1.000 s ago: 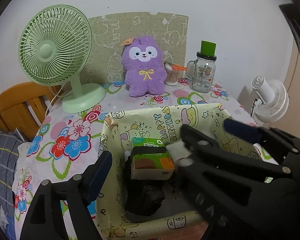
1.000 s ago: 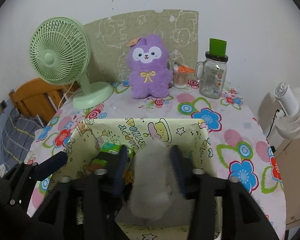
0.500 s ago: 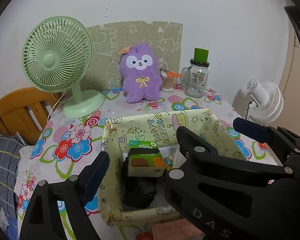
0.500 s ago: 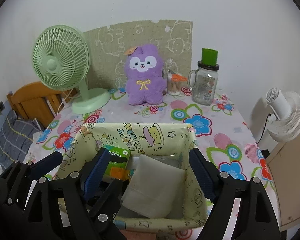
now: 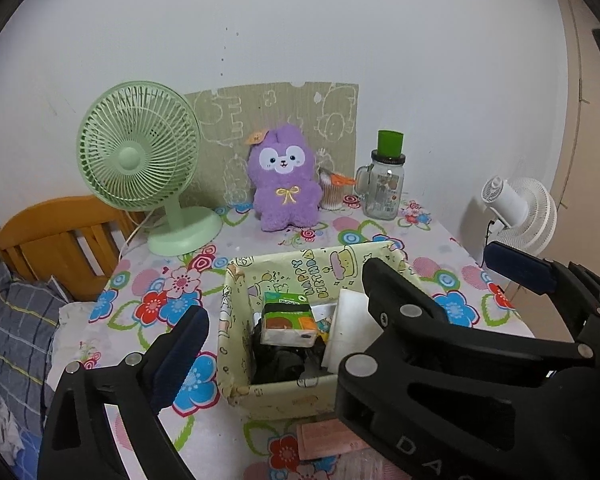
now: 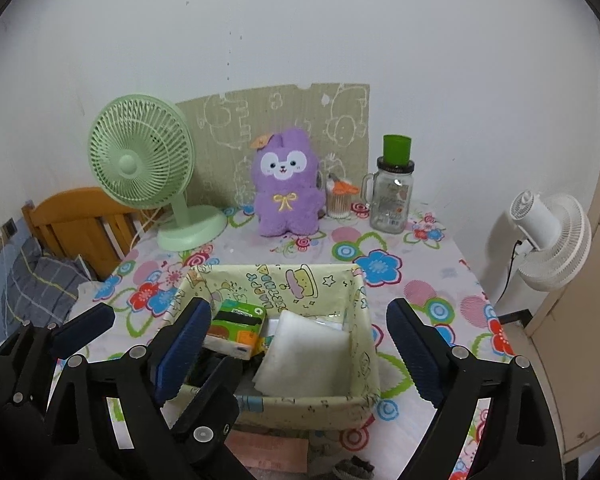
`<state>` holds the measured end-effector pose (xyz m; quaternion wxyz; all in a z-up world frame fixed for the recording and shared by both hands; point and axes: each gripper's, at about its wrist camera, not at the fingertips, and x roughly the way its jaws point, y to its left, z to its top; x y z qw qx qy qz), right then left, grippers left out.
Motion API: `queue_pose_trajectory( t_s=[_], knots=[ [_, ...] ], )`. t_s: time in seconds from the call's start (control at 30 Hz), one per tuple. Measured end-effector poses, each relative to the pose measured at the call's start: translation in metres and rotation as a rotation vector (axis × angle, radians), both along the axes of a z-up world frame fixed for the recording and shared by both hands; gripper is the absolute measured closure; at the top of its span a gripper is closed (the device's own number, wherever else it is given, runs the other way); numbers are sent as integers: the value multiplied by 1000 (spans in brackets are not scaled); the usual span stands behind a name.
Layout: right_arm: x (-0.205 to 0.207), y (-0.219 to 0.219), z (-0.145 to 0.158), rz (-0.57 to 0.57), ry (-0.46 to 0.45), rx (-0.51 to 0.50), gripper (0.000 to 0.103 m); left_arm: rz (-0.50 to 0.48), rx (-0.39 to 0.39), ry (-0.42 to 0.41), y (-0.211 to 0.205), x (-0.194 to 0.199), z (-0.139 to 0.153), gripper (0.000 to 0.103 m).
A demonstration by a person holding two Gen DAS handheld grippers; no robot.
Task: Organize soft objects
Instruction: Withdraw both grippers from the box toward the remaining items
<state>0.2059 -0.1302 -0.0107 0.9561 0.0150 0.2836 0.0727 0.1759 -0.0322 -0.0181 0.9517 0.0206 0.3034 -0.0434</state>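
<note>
A pale yellow fabric storage box [image 6: 370, 364] [image 5: 230, 344] sits on the floral table. Inside lie a white soft pad [image 6: 306, 354] [image 5: 350, 330], a tissue pack [image 6: 236, 330] [image 5: 288, 322] and a black soft item [image 5: 278, 362]. My right gripper [image 6: 296, 344] is open and empty, held above the box's near side. My left gripper [image 5: 344, 296] is open and empty; the right gripper's body blocks much of its view. A purple plush [image 6: 286, 186] [image 5: 284, 184] sits upright at the back of the table.
A green fan [image 6: 144, 160] stands back left. A glass jar with a green lid [image 6: 392, 192] and a cotton-swab cup [image 6: 340, 200] stand back right. A white fan [image 6: 548, 236] is off the right edge. A pink flat item [image 6: 268, 450] lies before the box.
My right gripper opened and let the white pad drop into the box. Both grippers pulled back and up, away from the box.
</note>
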Motion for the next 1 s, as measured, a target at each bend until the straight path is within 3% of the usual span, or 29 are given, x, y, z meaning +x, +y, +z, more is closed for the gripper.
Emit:
queue_pose_trajectory(
  t_s=[0.5,1.0],
  knots=[
    [-63,-11,33,-12,-97,-19,3,11,-17,-63,-9,-55,26,0],
    [-121,-23,37,-51,-119,-22,3,-18,-42,-99,-17,-108,28,0]
  ],
)
